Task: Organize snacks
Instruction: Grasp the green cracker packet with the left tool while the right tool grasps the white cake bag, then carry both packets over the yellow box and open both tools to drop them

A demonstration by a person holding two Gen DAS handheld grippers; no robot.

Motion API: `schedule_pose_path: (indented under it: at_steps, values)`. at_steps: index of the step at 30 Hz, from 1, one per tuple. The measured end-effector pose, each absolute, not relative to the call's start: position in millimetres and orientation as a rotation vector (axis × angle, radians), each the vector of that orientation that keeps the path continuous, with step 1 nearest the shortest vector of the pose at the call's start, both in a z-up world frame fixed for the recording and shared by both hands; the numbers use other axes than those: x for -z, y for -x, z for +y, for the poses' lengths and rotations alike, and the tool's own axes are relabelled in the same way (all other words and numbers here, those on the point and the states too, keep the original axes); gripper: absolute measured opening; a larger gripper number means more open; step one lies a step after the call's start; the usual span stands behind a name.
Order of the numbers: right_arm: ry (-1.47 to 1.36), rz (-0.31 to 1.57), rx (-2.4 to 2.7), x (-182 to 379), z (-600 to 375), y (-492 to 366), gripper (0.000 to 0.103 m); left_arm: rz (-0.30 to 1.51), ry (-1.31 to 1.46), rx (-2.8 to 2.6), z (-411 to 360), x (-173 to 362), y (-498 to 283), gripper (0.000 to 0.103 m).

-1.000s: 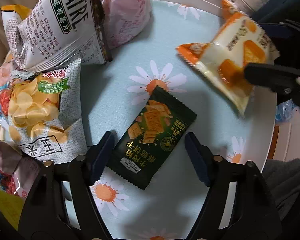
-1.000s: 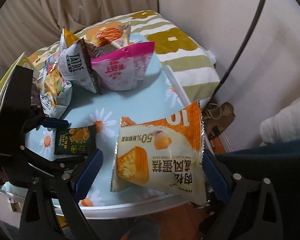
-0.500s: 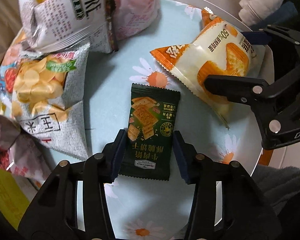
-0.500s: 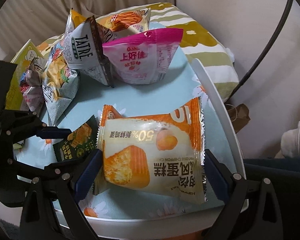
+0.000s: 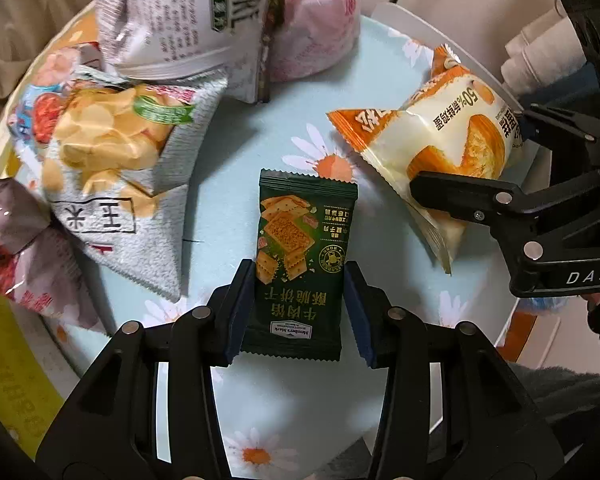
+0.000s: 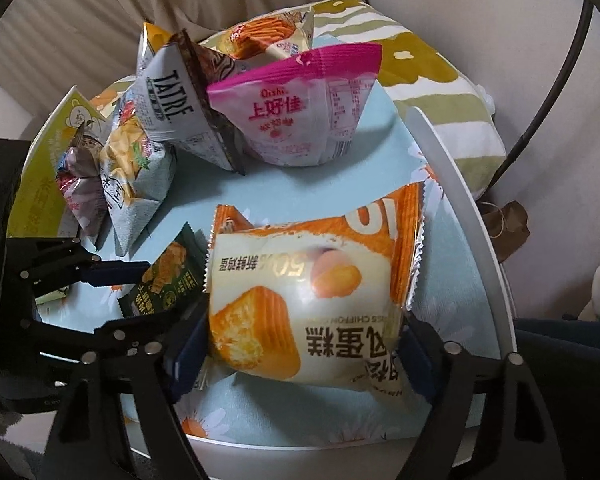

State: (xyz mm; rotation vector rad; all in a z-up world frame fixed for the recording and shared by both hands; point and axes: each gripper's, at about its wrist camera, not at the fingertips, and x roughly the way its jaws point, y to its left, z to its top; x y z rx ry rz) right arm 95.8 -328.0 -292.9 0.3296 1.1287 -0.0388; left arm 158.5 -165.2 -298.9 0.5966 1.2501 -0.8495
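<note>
Here the puffy orange-and-cream cake bag (image 6: 300,304), near the table's (image 5: 236,184) right edge, sits squeezed between the right gripper's (image 6: 300,344) fingers; the flat dark-green cracker packet (image 5: 300,268), mid-table, is pinched by the left gripper's (image 5: 300,312) fingers.

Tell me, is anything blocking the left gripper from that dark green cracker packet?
Nothing visible does. The left gripper already has its fingers on either side of the green cracker packet, pressing its long edges. The orange chiffon cake bag, held by the right gripper, sits apart to one side.
</note>
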Motion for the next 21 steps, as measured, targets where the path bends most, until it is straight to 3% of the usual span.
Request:
schedule_pose_path:
  at_steps: [9, 21]
  values:
    - [-0.312, 1.069, 0.012, 255.9, -326.7, -88.4, 0.078, 1.199, -0.511, 0.803, -142.6, 257.9, -158.9, 0.040]
    - [-0.215, 0.979, -0.115, 175.5, -305.9, -100.3, 0.078, 1.044, -0.295, 0.639, -88.2, 154.5, -152.3, 0.040]
